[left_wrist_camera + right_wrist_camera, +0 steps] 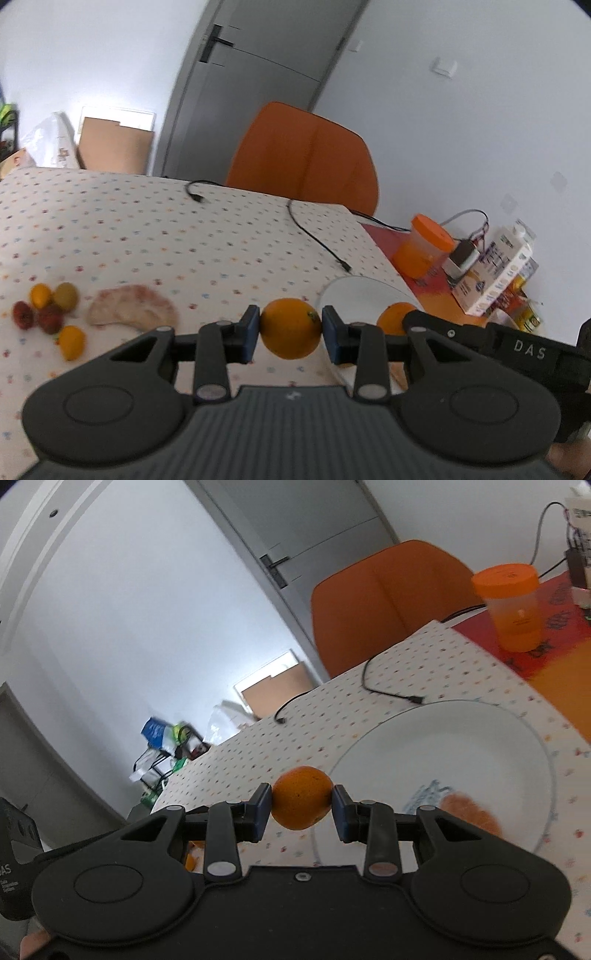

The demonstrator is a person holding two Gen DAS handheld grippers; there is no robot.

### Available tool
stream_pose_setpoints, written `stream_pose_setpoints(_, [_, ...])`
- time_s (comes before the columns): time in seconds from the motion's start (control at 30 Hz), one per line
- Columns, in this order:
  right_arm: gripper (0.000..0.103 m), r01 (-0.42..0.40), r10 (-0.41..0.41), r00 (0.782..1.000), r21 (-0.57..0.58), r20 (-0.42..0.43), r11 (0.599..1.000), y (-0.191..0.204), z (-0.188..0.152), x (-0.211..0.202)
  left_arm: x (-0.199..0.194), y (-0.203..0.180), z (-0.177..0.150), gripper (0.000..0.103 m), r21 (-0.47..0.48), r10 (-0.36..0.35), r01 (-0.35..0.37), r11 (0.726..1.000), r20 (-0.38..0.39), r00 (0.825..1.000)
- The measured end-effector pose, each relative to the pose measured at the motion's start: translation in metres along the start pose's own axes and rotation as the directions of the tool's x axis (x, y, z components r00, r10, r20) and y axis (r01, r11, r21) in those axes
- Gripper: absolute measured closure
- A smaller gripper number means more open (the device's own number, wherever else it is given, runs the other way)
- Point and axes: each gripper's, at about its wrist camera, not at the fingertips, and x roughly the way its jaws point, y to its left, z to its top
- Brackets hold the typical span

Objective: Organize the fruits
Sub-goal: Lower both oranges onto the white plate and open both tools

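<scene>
Oranges in both tools, lifted off desk (147, 229). Left tool (290, 330) pinching orange (290, 328) between blue pads, above dotted cloth. Right tool (302, 799) pinching second orange (302, 797), held just beside rim of white plate (461, 746); blurred orange piece (469, 812) lies on plate. Small fruits (50, 314) clustered at left on cloth, next to pale pink peel-like piece (133, 306). Orange-lidded jar (511, 605) on red mat beyond plate.
</scene>
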Motion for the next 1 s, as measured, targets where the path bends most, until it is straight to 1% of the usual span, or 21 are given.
stream_pose_setpoints(0.13, [0.070, 0.022, -0.022, 1.000, 0.006, 0.018, 1.000, -0.015, 0.002, -0.006, 0.014, -0.017, 0.003, 0.068, 0.023, -0.021, 0.021, 1.000, -0.022, 1.000])
stream_pose_setpoints(0.23, [0.070, 0.035, -0.036, 0.999, 0.028, 0.027, 0.999, -0.029, 0.005, -0.009, 0.023, -0.028, 0.006, 0.068, 0.050, -0.029, 0.031, 0.998, -0.038, 0.999])
stream_pose_setpoints(0.33, [0.070, 0.049, -0.050, 0.998, 0.050, 0.032, 0.998, -0.043, 0.005, -0.014, 0.031, -0.036, 0.009, 0.068, 0.055, -0.038, 0.040, 0.998, -0.045, 0.998])
stream_pose_setpoints(0.4, [0.070, 0.076, -0.078, 0.996, 0.052, 0.037, 0.996, -0.050, 0.005, -0.015, 0.038, -0.043, 0.009, 0.068, 0.067, -0.041, 0.045, 0.997, -0.058, 0.997])
stream_pose_setpoints(0.5, [0.069, 0.124, -0.125, 0.990, 0.022, 0.064, 0.992, -0.056, 0.004, -0.019, 0.049, -0.054, 0.005, 0.068, 0.085, -0.058, 0.065, 0.994, -0.085, 0.995])
stream_pose_setpoints(0.63, [0.070, 0.167, -0.169, 0.983, 0.030, 0.075, 0.986, -0.069, 0.003, -0.021, 0.064, -0.070, -0.004, 0.068, 0.107, -0.076, 0.089, 0.990, -0.123, 0.990])
stream_pose_setpoints(0.67, [0.074, 0.177, -0.179, 0.981, 0.036, 0.073, 0.984, -0.073, 0.002, -0.021, 0.067, -0.073, -0.007, 0.068, 0.110, -0.081, 0.096, 0.989, -0.132, 0.988])
stream_pose_setpoints(0.7, [0.086, 0.178, -0.181, 0.981, 0.039, 0.072, 0.983, -0.076, 0.002, -0.021, 0.070, -0.076, -0.009, 0.068, 0.113, -0.085, 0.102, 0.988, -0.140, 0.986])
stream_pose_setpoints(0.9, [0.087, 0.201, -0.202, 0.978, 0.028, 0.055, 0.979, -0.082, -0.001, -0.019, 0.086, -0.087, -0.020, 0.068, 0.123, -0.092, 0.116, 0.986, -0.185, 0.978])
stream_pose_setpoints(0.97, [0.087, 0.200, -0.202, 0.978, 0.035, 0.049, 0.979, -0.085, -0.003, -0.018, 0.089, -0.087, -0.023, 0.068, 0.120, -0.089, 0.114, 0.986, -0.194, 0.977])
stream_pose_setpoints(1.0, [0.087, 0.199, -0.201, 0.979, 0.038, 0.047, 0.979, -0.086, -0.003, -0.018, 0.089, -0.088, -0.023, 0.068, 0.127, -0.076, 0.101, 0.987, -0.185, 0.980])
